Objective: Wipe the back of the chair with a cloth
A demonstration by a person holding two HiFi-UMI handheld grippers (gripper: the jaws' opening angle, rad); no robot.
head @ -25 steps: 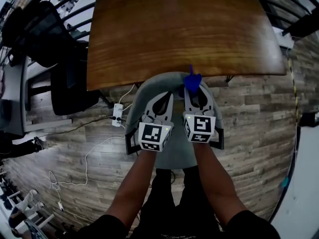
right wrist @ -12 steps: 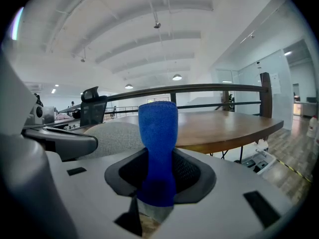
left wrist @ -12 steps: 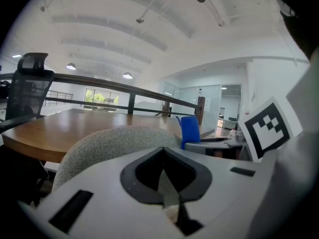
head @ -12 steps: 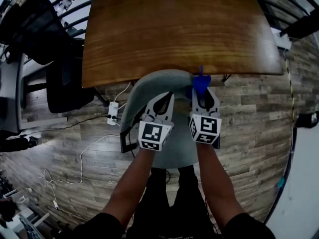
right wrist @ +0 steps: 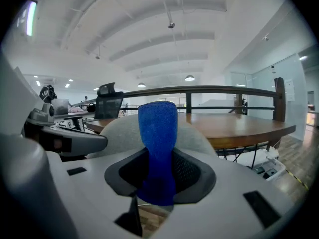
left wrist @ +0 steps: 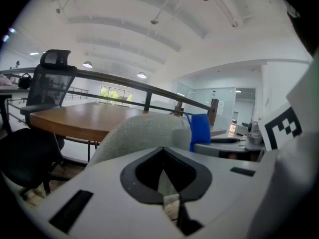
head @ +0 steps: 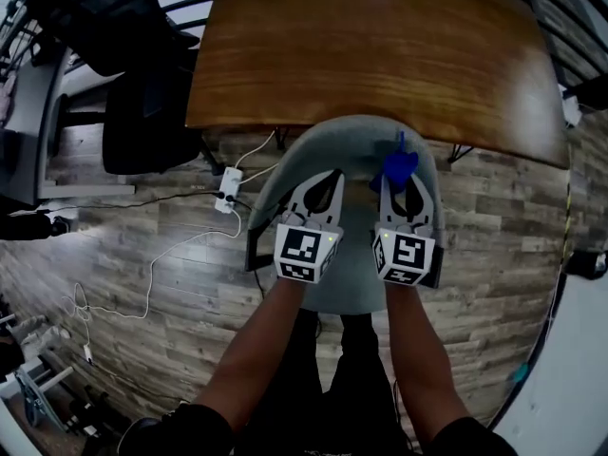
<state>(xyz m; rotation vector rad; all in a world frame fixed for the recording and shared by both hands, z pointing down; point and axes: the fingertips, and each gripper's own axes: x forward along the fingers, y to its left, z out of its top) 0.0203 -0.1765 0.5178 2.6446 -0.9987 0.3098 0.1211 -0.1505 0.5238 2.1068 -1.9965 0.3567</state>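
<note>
The grey upholstered chair (head: pixel 353 150) is pushed up to the wooden table (head: pixel 380 46), and its rounded back lies just under both grippers. My right gripper (head: pixel 400 186) is shut on a blue cloth (head: pixel 396 166), which sticks up over the right part of the chair back. In the right gripper view the blue cloth (right wrist: pixel 158 143) stands upright between the jaws, with the chair (right wrist: pixel 197 133) behind it. My left gripper (head: pixel 329 182) hovers beside it over the chair back, shut and holding nothing. The left gripper view shows the chair (left wrist: pixel 139 133) and the cloth (left wrist: pixel 200 131) to the right.
A black office chair (head: pixel 142 103) stands at the upper left. A white power strip (head: pixel 228 188) and cables lie on the wood-plank floor left of the grey chair. A dark railing (right wrist: pixel 199 89) runs behind the table.
The head view has shifted, so the table and chair sit further right. Both grippers have stayed side by side over the chair back, and the cloth has moved slightly along its top.
</note>
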